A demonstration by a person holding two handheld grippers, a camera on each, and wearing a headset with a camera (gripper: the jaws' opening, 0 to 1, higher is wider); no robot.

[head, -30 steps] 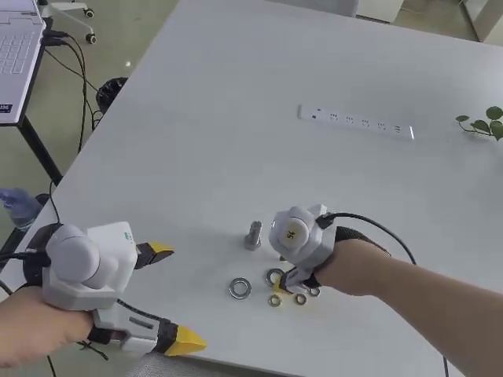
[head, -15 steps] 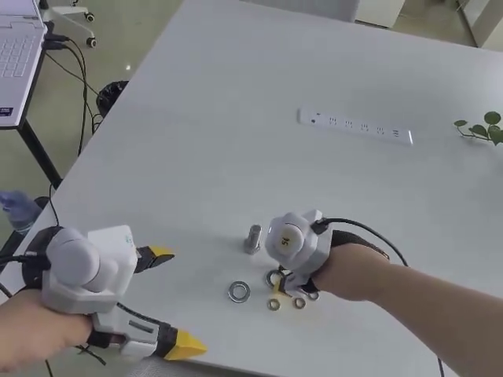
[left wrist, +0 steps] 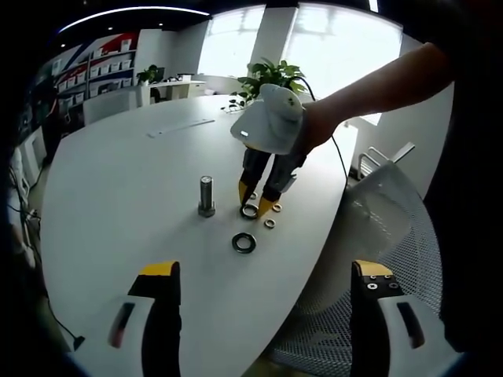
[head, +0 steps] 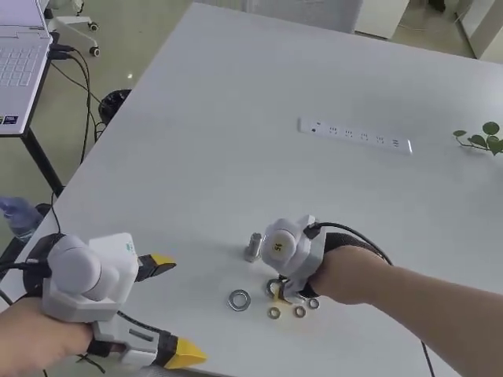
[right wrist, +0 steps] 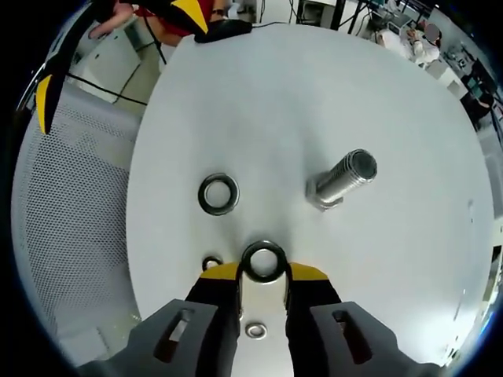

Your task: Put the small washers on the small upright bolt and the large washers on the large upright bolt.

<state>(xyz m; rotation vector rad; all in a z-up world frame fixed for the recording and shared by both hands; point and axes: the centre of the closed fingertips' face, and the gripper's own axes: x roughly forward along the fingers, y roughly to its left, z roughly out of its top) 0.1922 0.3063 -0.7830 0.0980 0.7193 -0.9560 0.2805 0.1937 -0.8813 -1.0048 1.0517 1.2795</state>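
Note:
The large bolt (head: 254,246) stands upright on the white table (head: 236,141). My right gripper (head: 277,290) points down just right of it, its yellow tips closed against a large washer (right wrist: 263,261) that lies on the table. A second large washer (head: 239,299) lies loose to the left. Small washers (head: 273,312) are scattered around the tips. In the right gripper view the bolt (right wrist: 342,179) is ahead and to the right, and the loose washer (right wrist: 218,193) is ahead on the left. My left gripper (head: 173,310) hovers open and empty near the table's front edge.
A white power strip (head: 355,135) lies far back on the table. A plant sprig (head: 479,137) is at the right edge. Off the left side there is a laptop (head: 20,63) on a desk, with cables and a mesh chair (left wrist: 377,236).
My right gripper has edged slightly left, nearer the bolt, staying low over the washers. The head camera has drifted. The left gripper has barely moved.

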